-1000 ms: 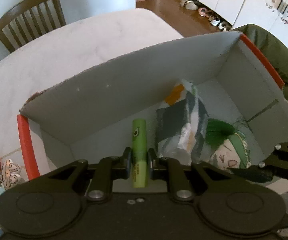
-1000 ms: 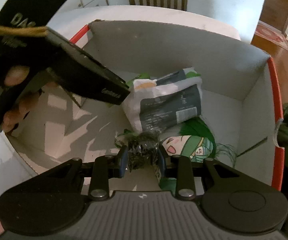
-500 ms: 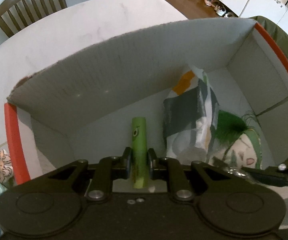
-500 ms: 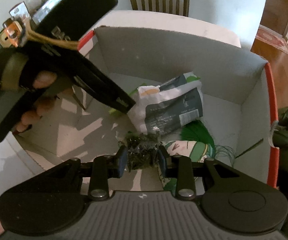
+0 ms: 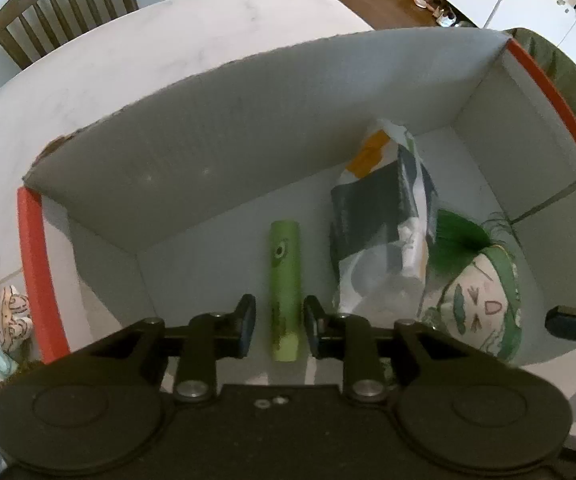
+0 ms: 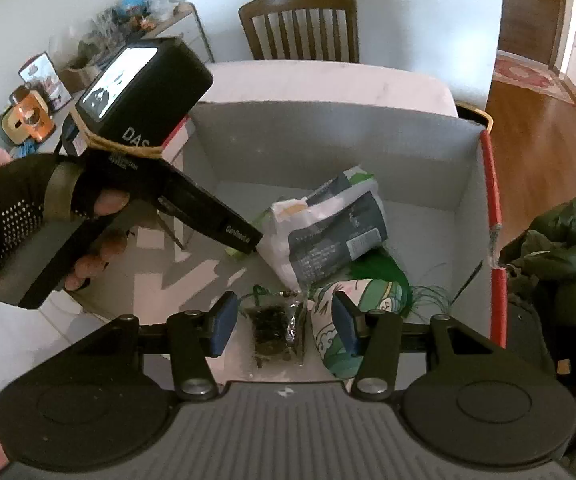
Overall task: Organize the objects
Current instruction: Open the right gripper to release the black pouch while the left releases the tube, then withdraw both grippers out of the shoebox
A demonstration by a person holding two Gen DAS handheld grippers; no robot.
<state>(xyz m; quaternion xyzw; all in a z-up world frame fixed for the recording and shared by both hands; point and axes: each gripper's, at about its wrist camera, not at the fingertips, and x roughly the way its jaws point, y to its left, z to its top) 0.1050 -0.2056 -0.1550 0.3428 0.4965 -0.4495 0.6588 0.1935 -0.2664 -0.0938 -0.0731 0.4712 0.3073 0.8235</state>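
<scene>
left tongs (image 5: 276, 322) parted around the green tube (image 5: 285, 288) on the cardboard box (image 5: 192, 152) floor; right tongs (image 6: 284, 322) parted over the clear packet (image 6: 278, 330) — lift straight up, clear of both.

Both grippers have let go. The left gripper (image 5: 276, 322) now has its fingers spread, the green tube (image 5: 284, 288) lying free between them. The right gripper (image 6: 284, 324) has opened wider, the dark crinkly packet (image 6: 276, 330) lying loose between its fingers, touching neither.
</scene>
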